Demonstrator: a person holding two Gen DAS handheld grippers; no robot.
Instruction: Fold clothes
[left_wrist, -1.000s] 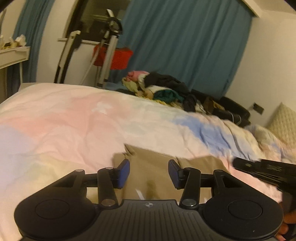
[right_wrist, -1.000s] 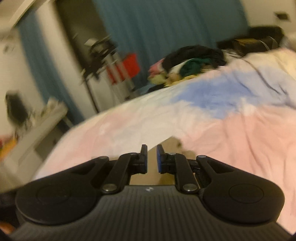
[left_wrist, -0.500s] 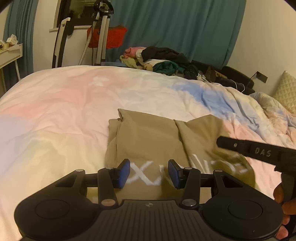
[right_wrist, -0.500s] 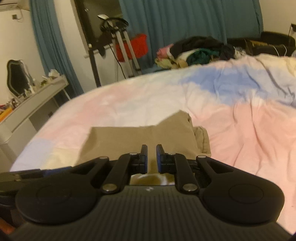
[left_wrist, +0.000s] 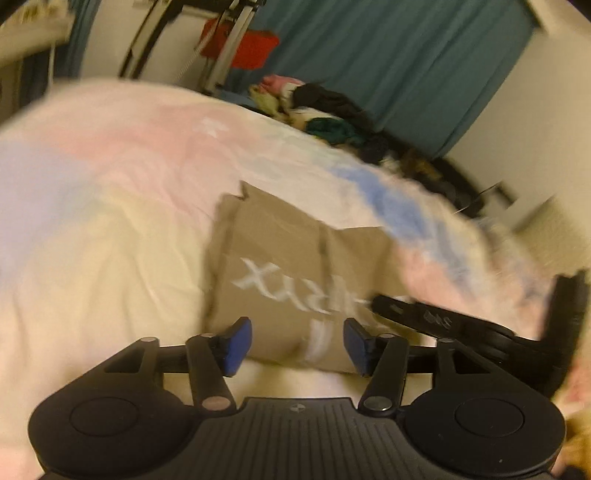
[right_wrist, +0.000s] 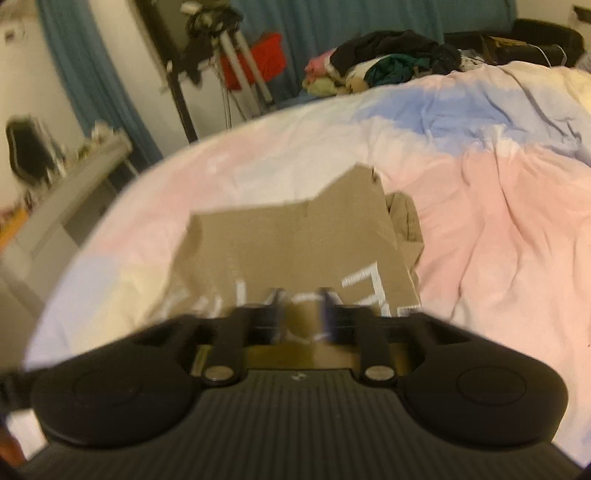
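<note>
tan shirt (left_wrist: 295, 258) is lying partly folded on pastel duvet (left_wrist: 110, 221), sides tucked in. both claws are opening with nothing clamped: left gripper (left_wrist: 297, 345), right gripper (right_wrist: 301, 312). final fold is looking pending, clothes pile (right_wrist: 384, 62) waiting behind.

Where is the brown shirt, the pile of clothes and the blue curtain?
Brown shirt (left_wrist: 280, 240): left wrist view, plain cloth above its white letters.
Pile of clothes (right_wrist: 388, 62): right wrist view, dark garments on top.
Blue curtain (left_wrist: 388, 55): left wrist view, middle folds.

Tan garment on a pastel duvet

The folded shirt (left_wrist: 295, 266) is khaki-tan with white lettering; the duvet (left_wrist: 110, 206) blends pink, cream, lilac and blue patches; the curtain (left_wrist: 388, 62) behind is teal.
</note>
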